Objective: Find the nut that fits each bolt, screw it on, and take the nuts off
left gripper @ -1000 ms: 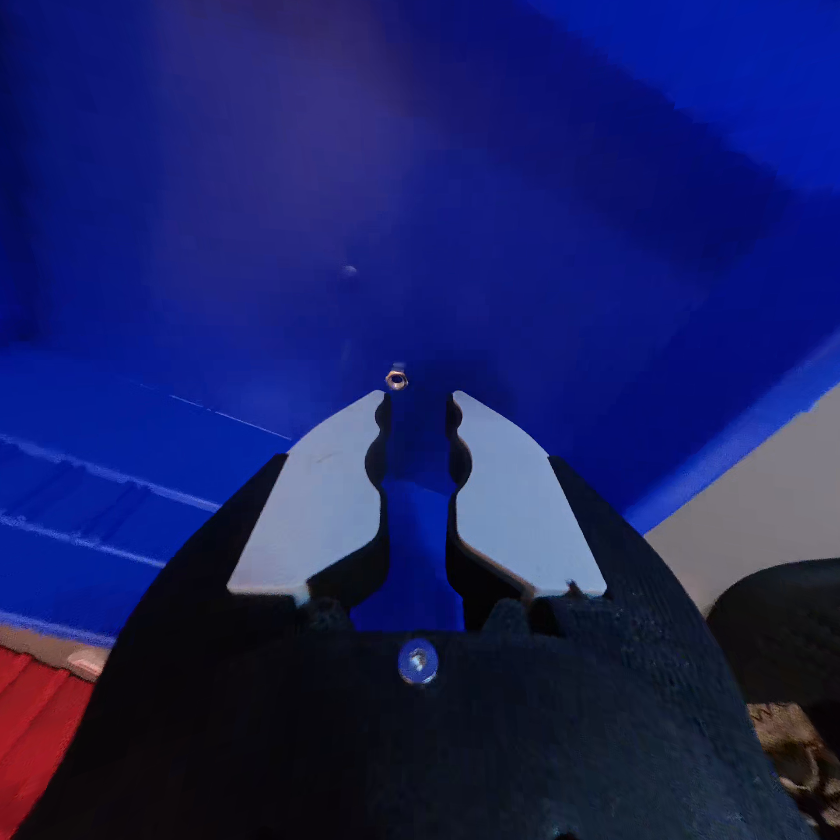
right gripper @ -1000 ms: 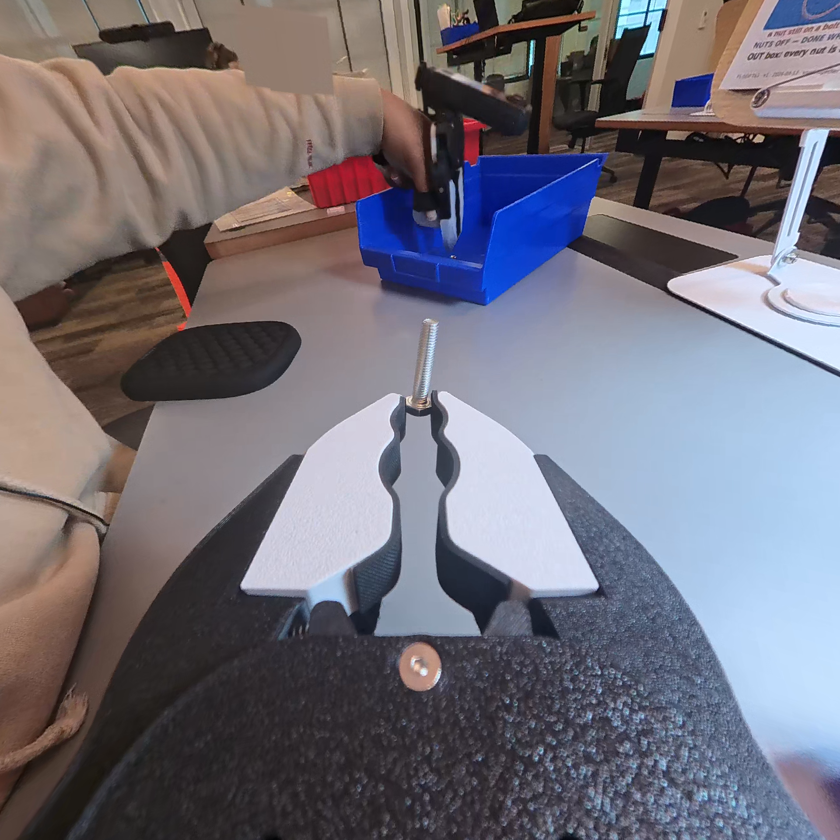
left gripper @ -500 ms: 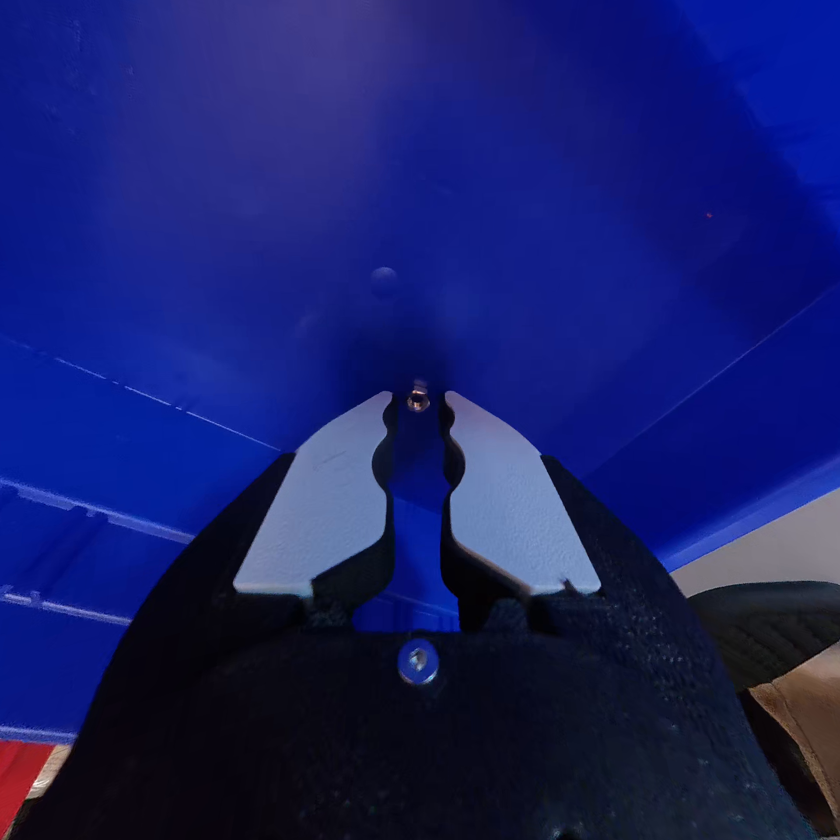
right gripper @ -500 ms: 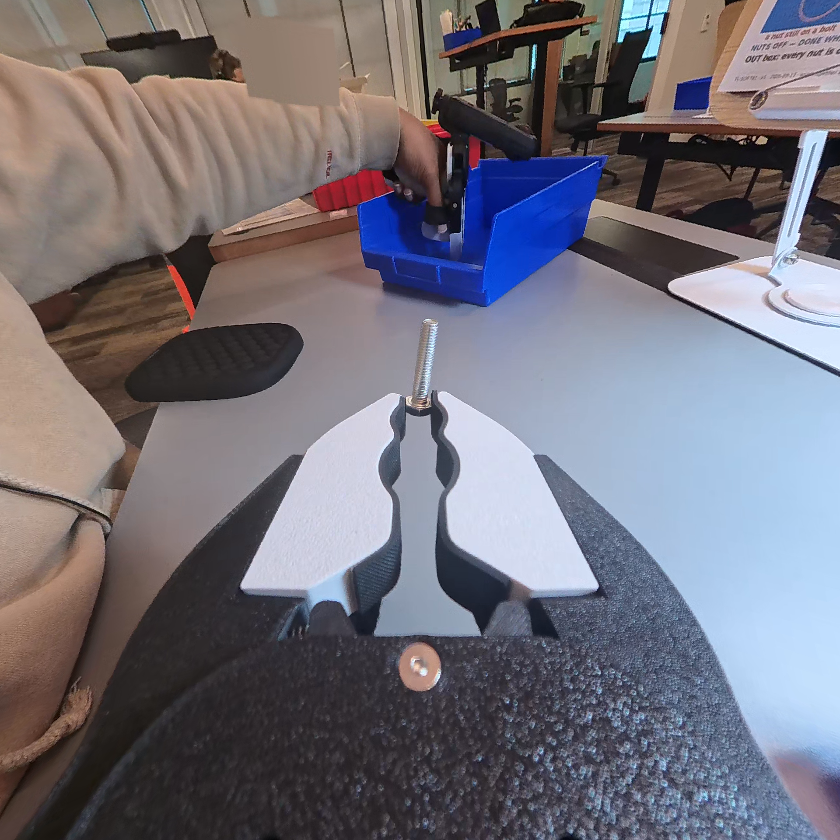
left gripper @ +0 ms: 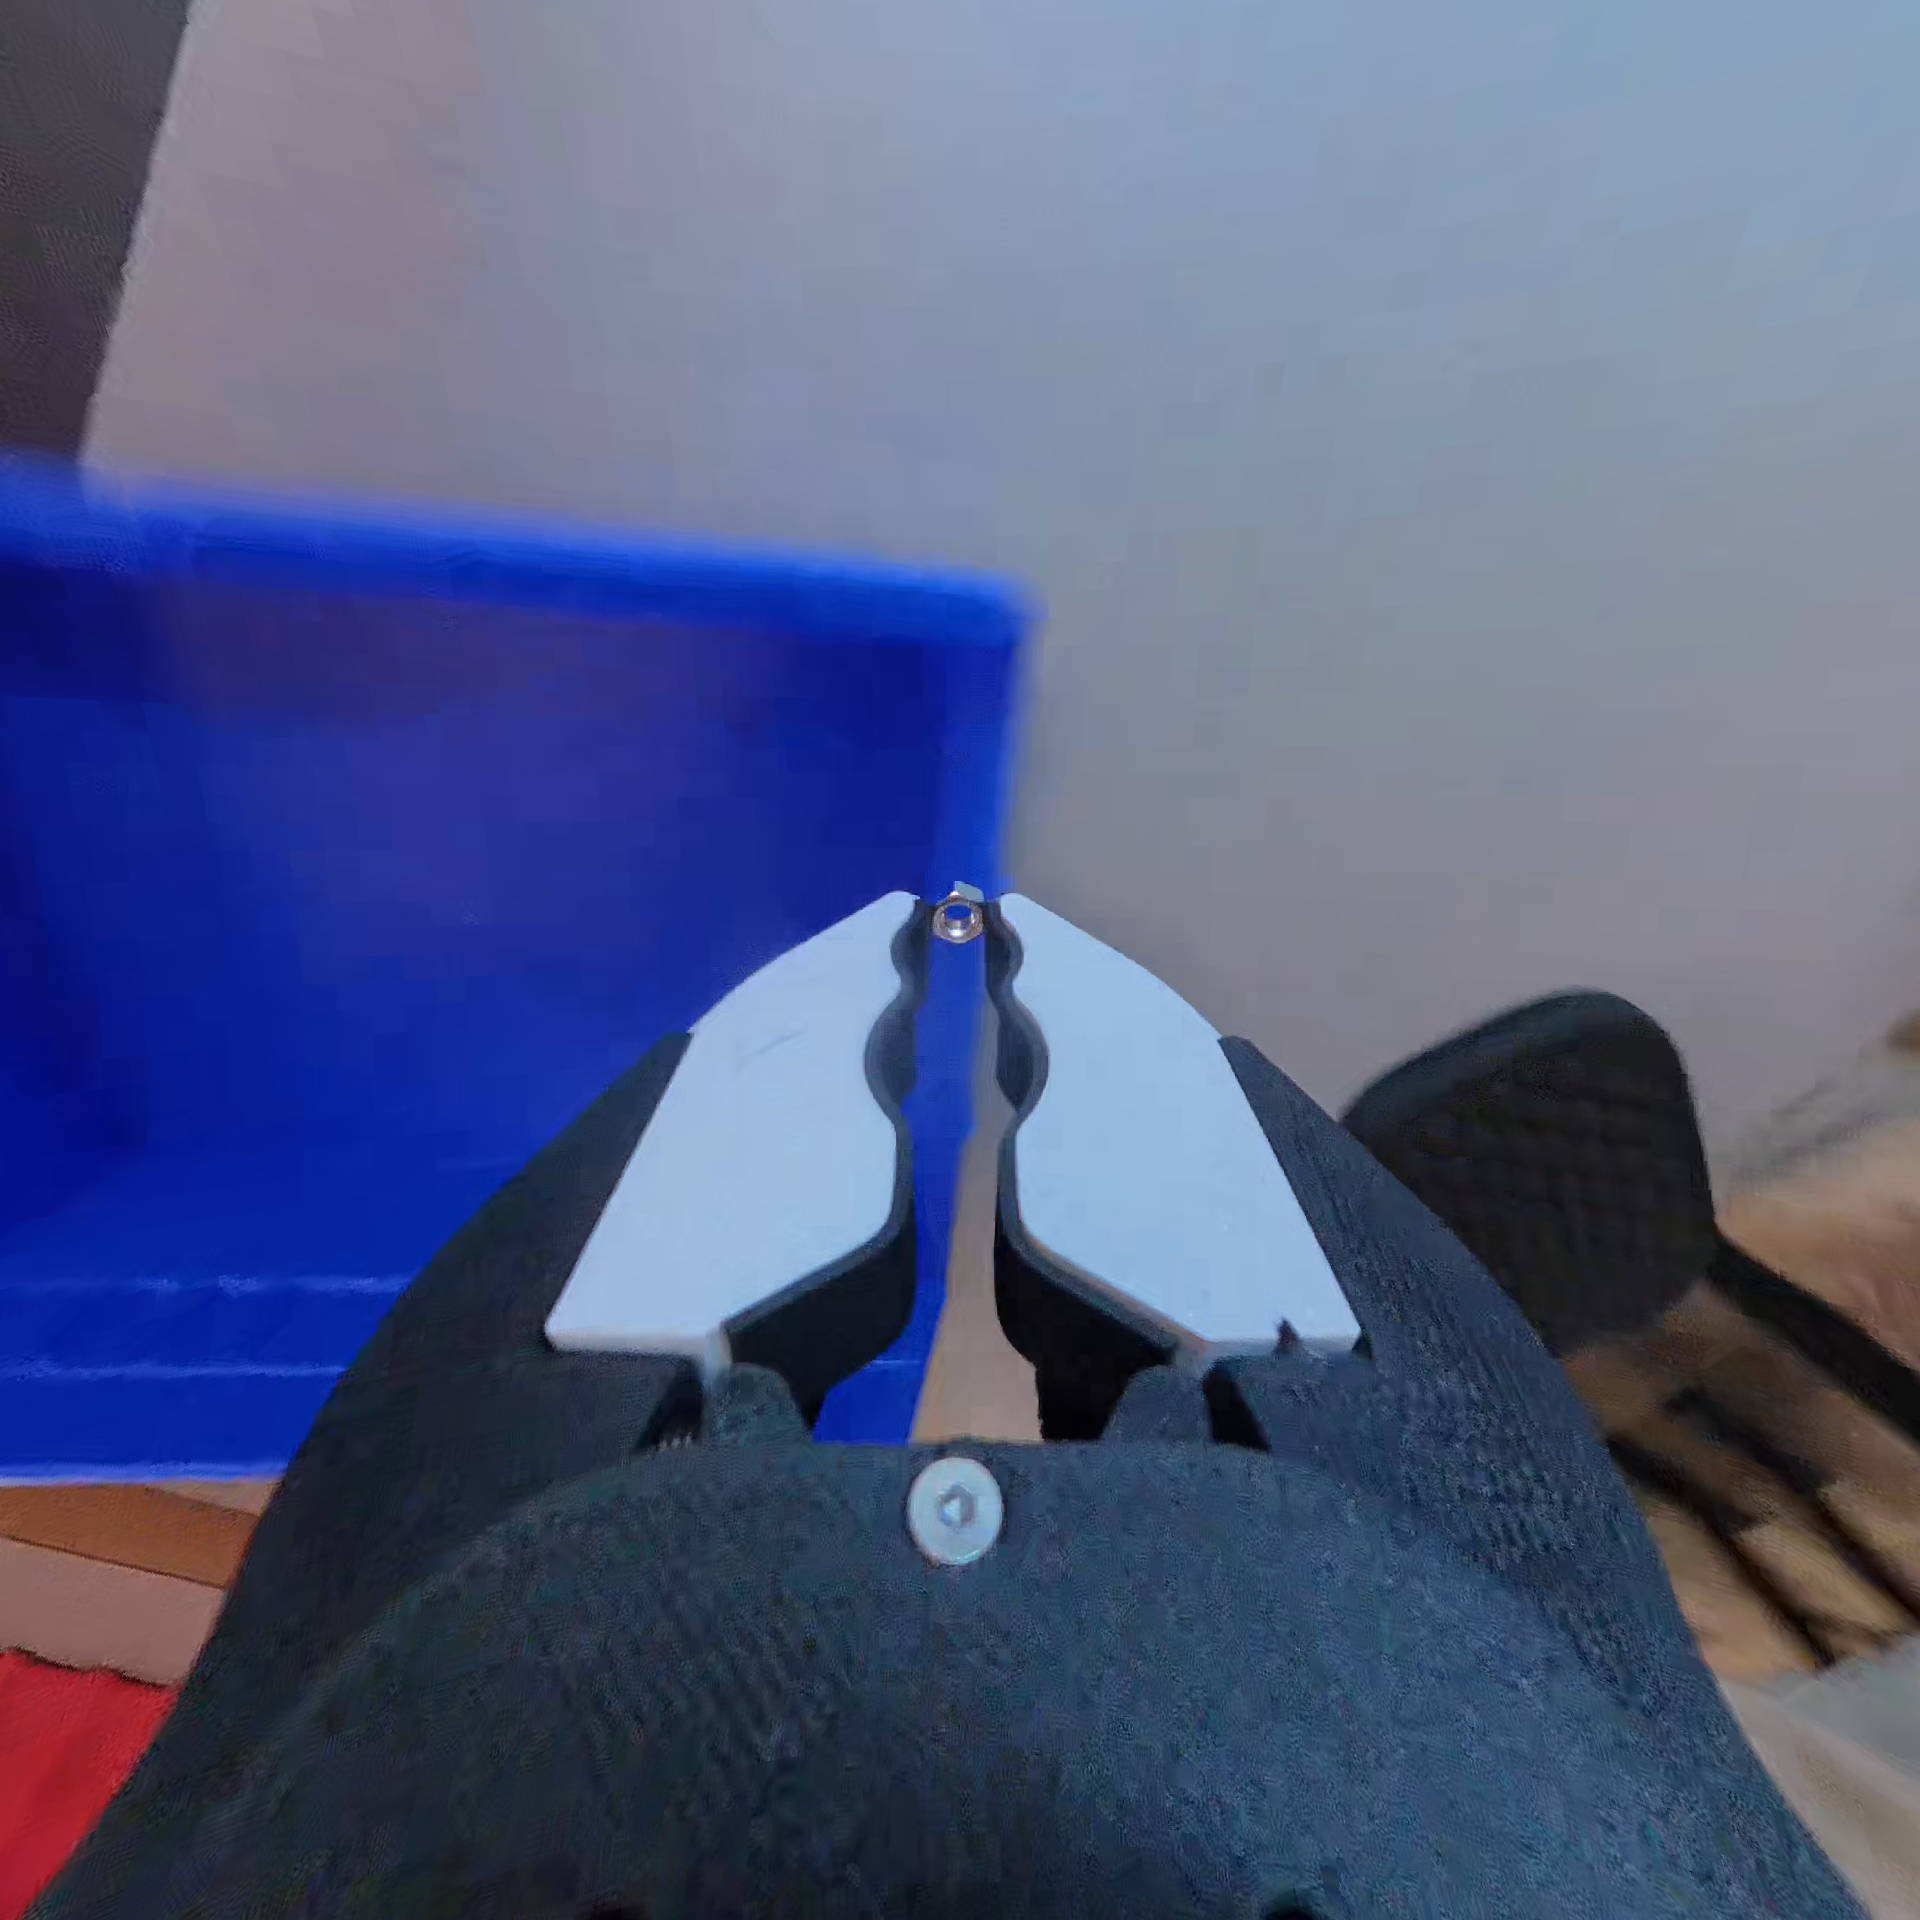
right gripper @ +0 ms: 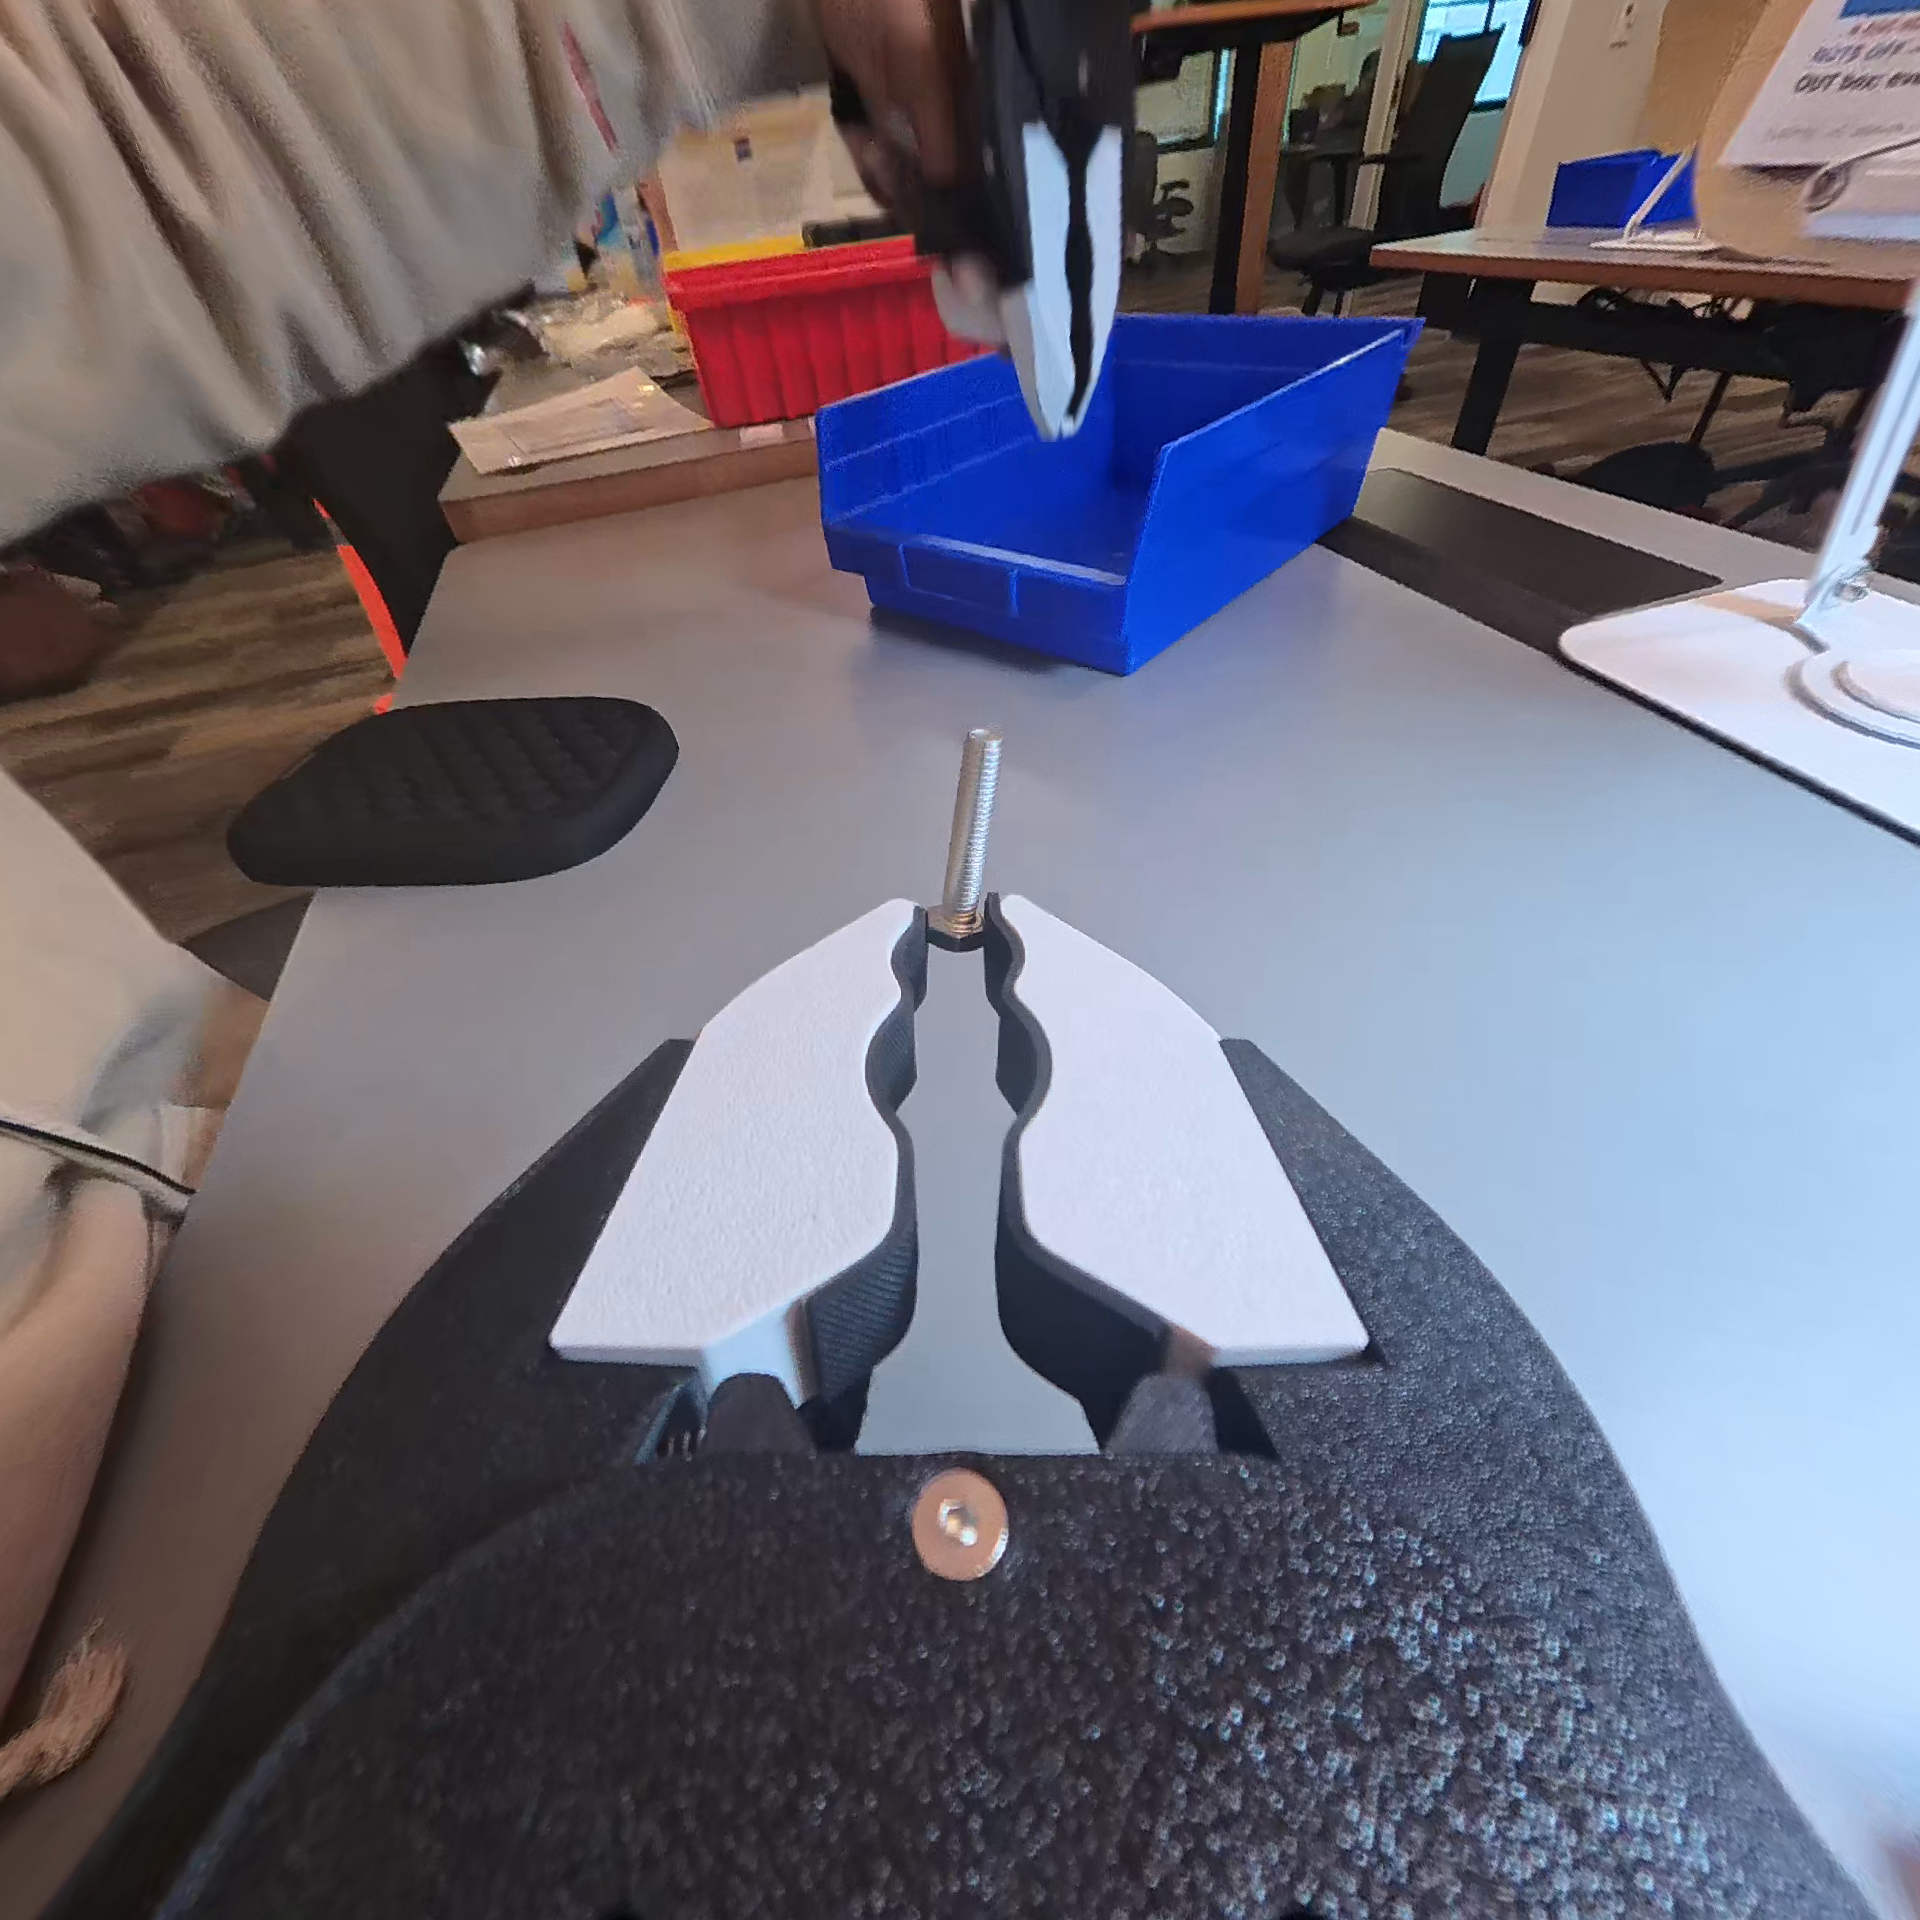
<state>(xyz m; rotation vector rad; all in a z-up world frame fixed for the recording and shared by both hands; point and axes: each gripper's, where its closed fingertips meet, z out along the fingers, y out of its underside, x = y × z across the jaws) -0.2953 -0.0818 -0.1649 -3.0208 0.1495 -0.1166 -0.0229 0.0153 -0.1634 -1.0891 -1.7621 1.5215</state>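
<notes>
My left gripper (left gripper: 958,914) is shut on a small silver nut (left gripper: 957,921) held at its fingertips, lifted above the blue bin (left gripper: 447,914). In the right wrist view the left gripper (right gripper: 1060,416) hangs over the blue bin (right gripper: 1101,499), tips pointing down. My right gripper (right gripper: 958,920) is shut on the head of a silver bolt (right gripper: 971,821), which stands upright with its thread up, above the grey table (right gripper: 1351,935).
A black padded chair armrest (right gripper: 447,790) sits at the table's left edge, also in the left wrist view (left gripper: 1538,1132). A red bin (right gripper: 810,332) stands behind the blue one. A white stand base (right gripper: 1745,675) lies at the right. A person's sleeve (right gripper: 260,239) crosses the upper left. My right fingertips sit around 30 cm from my left ones.
My left gripper closed on the nut inside the blue bin and lifted it up out of the bin. My right gripper kept holding the bolt still.
</notes>
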